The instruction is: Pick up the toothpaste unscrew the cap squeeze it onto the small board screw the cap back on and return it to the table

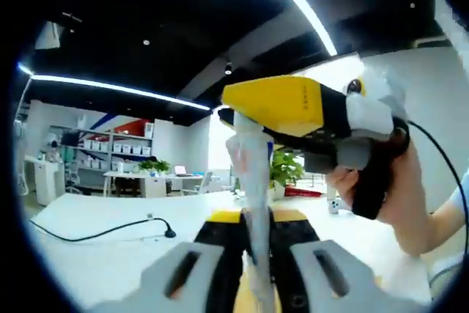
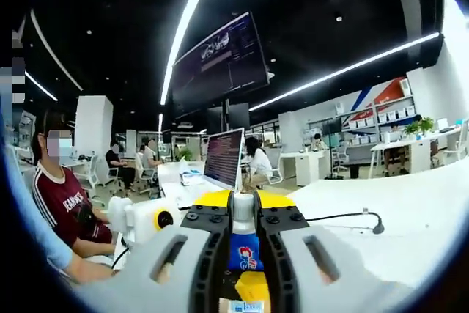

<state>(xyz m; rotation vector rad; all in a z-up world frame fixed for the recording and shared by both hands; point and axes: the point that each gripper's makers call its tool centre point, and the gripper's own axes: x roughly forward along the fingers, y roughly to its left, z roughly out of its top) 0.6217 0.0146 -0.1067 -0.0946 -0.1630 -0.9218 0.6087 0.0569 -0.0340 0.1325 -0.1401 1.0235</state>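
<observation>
Toothpaste (image 1: 250, 181) stands upright, pinched at its tail by the left gripper (image 1: 256, 254); right gripper (image 1: 308, 119) meets its top. Right gripper view: jaws clamp the cap (image 2: 243, 214) end. Risk: twisting kinks the soft tube.

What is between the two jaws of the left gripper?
In the left gripper view, the toothpaste tube stands between the jaws of the left gripper; its top reaches the right gripper.
</observation>
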